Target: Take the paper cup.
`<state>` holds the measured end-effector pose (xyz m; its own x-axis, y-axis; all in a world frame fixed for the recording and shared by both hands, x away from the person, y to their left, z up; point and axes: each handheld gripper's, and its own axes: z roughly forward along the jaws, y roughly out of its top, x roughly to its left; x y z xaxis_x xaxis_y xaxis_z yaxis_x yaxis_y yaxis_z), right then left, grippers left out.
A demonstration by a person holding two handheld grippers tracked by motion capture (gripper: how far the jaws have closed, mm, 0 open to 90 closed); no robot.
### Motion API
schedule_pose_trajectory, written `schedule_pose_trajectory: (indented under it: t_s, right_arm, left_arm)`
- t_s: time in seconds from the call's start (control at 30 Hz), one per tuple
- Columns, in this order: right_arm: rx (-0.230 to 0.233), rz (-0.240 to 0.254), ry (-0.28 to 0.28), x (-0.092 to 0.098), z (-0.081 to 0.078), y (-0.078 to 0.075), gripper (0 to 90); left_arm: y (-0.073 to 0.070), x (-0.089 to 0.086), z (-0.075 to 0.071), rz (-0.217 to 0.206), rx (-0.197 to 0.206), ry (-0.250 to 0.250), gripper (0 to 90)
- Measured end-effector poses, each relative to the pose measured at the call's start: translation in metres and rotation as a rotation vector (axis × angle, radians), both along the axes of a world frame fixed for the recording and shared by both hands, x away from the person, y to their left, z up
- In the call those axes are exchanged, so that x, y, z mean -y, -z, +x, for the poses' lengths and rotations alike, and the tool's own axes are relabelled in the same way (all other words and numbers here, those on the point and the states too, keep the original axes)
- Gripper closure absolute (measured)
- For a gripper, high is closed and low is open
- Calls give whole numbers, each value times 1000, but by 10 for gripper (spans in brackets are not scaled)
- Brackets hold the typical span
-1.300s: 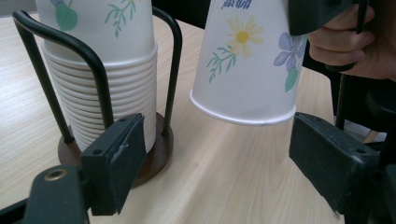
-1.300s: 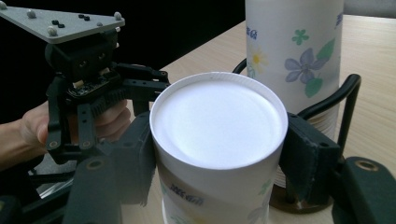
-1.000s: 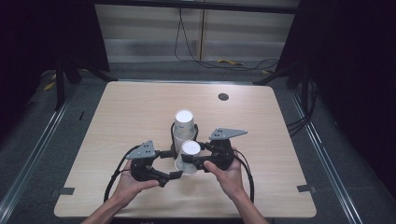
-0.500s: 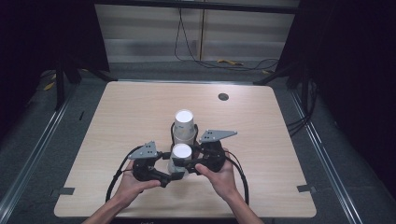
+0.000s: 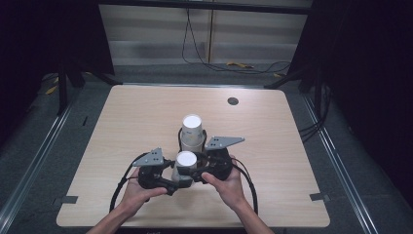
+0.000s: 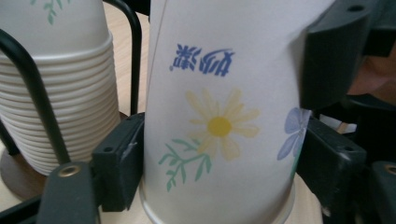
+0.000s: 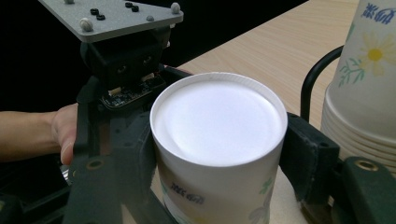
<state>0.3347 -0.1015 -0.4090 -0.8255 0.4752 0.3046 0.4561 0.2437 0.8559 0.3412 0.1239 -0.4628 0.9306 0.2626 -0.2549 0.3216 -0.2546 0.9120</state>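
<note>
At the near edge of the table (image 5: 272, 195), we see both the left gripper (image 5: 168, 181) and right gripper (image 5: 197, 171) clamped on 1 upside-down flowered paper cup (image 5: 185, 164), which has come a little nearer and to the left since a second ago. Just behind it, the cup stack (image 5: 192, 132) rests in its black wire holder (image 5: 181, 142), so we judge 1 cup separated and ready to place.

Just beyond your two grippers the cup stack (image 5: 192, 130) in its black wire holder (image 5: 180, 140) blocks the way forward. The upside-down cup (image 5: 185, 163) fills the gap between them. To either side and behind, bare table (image 5: 122, 117) leaves you open passage.
</note>
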Motion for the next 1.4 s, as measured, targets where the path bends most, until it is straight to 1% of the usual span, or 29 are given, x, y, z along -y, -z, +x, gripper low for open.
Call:
schedule_pose_trajectory:
  t_s: [0.1, 0.13, 0.2, 0.3, 0.33, 0.47, 0.5, 0.53, 0.6, 0.63, 0.7, 0.83, 0.93, 1.1, 1.13, 1.27, 1.33, 1.4]
  right_arm:
    - [-2, 1, -2, 1, -1, 0, 344]
    - [-4, 6, -1, 1, 0, 1, 340]
    - [-2, 0, -7, 1, 1, 0, 335]
    - [-1, -2, -7, 1, 0, 0, 325]
    - [1, -2, -8, 1, 0, 0, 319]
    - [1, -4, -10, -1, 0, 1, 233]
    - [1, -4, -10, -1, 0, 1, 233]
    - [-1, -3, -6, -1, 0, 0, 192]
    - [-2, 7, 3, 1, 1, -1, 187]
    - [1, 9, 8, 3, 1, -1, 178]
    - [4, 0, 18, 5, 2, -2, 178]
    - [2, 13, 23, 10, 2, -4, 176]
    - [3, 20, 28, 12, 2, -5, 176]
    - [10, 28, 38, 20, 2, -9, 180]
    - [8, 30, 37, 21, 1, -10, 184]
    - [4, 24, 32, 23, 1, -9, 189]
    - [-9, 13, 18, 23, 2, -7, 187]
    - [-11, 7, 13, 22, 2, -7, 186]
  left_arm:
    - [0, -1, 0, 7, 10, 2, 252]
    - [0, -1, 0, 4, 7, 3, 259]
    - [0, 0, 0, 1, 6, 0, 264]
    - [-1, -1, 0, 12, 23, 9, 271]
    - [-1, -1, 0, 12, 18, 8, 271]
    - [0, -1, 0, 29, 17, 15, 272]
    - [0, -1, 0, 29, 17, 15, 272]
    - [0, -1, 0, 37, 18, 16, 272]
    - [0, -1, 0, 54, 28, 18, 272]
    - [0, -2, 0, 57, 28, 17, 272]
    - [0, -3, 0, 59, 26, 11, 271]
    - [1, -3, 1, 58, 10, 16, 271]
    - [0, -4, 2, 64, 14, 11, 270]
    - [0, -8, 3, 67, 9, 2, 270]
    - [0, -10, 4, 63, 5, -8, 270]
    - [-1, -12, 5, 64, 2, -14, 270]
    - [-1, -14, 7, 61, -12, -28, 271]
    - [-2, -14, 6, 65, -8, -33, 271]
